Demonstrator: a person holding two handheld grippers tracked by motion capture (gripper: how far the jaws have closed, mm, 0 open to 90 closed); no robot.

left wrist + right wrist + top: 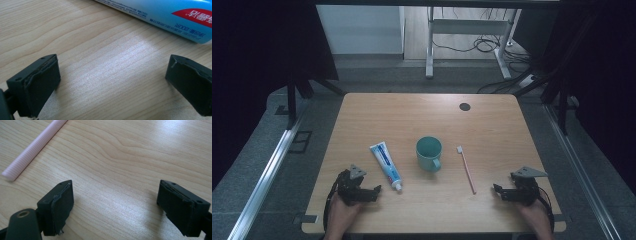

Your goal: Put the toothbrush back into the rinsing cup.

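A teal mug (pixel 429 153) stands upright at the table's middle, its handle toward the person. To its left lies a blue and white toothpaste tube (pixel 386 165), cap toward the front edge; its printed side (pixel 165 15) crosses the top of the left gripper view. To the mug's right lies a pink toothbrush (pixel 466 169), bristles away; its ribbed handle end (pixel 35 147) shows in the right gripper view. My left gripper (pixel 377 190) rests open near the front left, just left of the tube's cap, jaws wide apart over bare wood (pixel 112 80). My right gripper (pixel 495 189) rests open at the front right, right of the toothbrush handle (pixel 115 202).
The wooden table (pixel 422 115) has a dark round cable hole (pixel 464 106) at the back right. Beyond its far edge stand a white desk frame (pixel 472 35) and floor cables. Metal rails (pixel 267 175) run along both sides. Dark curtains hang left and right.
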